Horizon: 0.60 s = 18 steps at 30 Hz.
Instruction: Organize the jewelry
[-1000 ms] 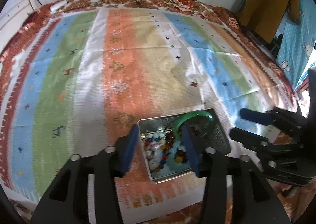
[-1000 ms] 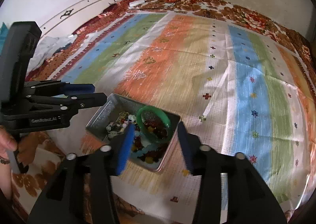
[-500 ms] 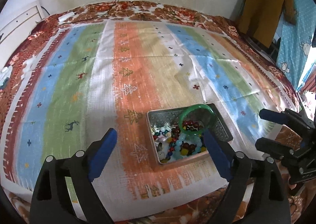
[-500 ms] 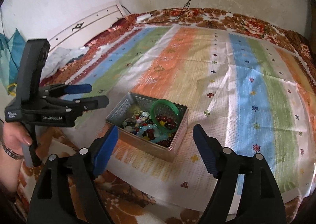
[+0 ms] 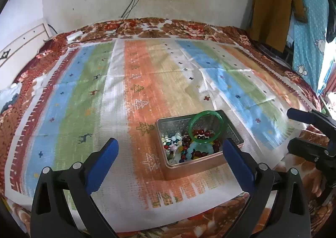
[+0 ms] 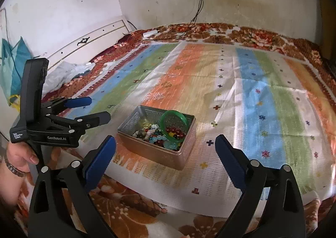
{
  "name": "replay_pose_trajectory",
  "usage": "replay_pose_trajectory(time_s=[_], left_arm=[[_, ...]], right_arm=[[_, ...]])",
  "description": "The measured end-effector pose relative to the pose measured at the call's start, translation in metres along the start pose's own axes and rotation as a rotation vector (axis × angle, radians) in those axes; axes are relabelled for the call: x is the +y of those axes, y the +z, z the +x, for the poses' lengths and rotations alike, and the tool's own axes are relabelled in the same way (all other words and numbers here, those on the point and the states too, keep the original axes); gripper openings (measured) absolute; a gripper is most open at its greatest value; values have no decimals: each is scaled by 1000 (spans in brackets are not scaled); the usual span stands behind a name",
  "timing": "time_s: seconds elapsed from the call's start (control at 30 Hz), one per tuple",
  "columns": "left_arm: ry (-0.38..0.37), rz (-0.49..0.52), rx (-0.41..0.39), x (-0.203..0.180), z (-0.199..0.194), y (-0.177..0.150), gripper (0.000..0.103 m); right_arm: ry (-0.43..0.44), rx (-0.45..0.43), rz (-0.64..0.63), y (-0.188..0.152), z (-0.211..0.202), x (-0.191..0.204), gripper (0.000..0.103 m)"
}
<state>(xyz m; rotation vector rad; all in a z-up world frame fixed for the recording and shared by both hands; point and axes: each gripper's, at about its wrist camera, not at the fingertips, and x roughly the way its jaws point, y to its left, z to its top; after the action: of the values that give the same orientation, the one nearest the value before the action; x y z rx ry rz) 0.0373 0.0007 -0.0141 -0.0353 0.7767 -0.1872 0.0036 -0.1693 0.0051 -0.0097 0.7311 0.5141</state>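
Jewelry sits heaped in a rectangular silver metal tin (image 5: 200, 167) on the striped bed cloth (image 5: 73, 112). My left gripper (image 5: 170, 154) and right gripper (image 6: 166, 151) have just been opening their jaws; both gape wide, empty, short of the tin.

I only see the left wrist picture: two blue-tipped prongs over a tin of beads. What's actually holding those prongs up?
Observer: A person's hand grips the handle under the left gripper. Its jaws have just been opening, and nothing is between them.
Operator: Is that hand bare?
Observer: No, a dark beaded band sits on the wrist.
Operator: Anything off to that side I'm missing?
Observer: A teal bag is by the wall, past the white headboard.
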Motion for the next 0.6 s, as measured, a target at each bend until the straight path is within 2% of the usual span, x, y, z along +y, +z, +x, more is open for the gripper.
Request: replay_pose_trajectory(time_s=[0.17,0.37,0.6], left_arm=[[18,6,-21,-5,-7,-5,97],[20,2,-6,-9,-10,-12,97],[27,14,-56,-15,-20,-16,97]], right_arm=[[-15,-31,14,-5,-8,-1,96],[-23,-38,19,-8,-11,-1,96],[-32,-56,35,-14,-16,-3,96]])
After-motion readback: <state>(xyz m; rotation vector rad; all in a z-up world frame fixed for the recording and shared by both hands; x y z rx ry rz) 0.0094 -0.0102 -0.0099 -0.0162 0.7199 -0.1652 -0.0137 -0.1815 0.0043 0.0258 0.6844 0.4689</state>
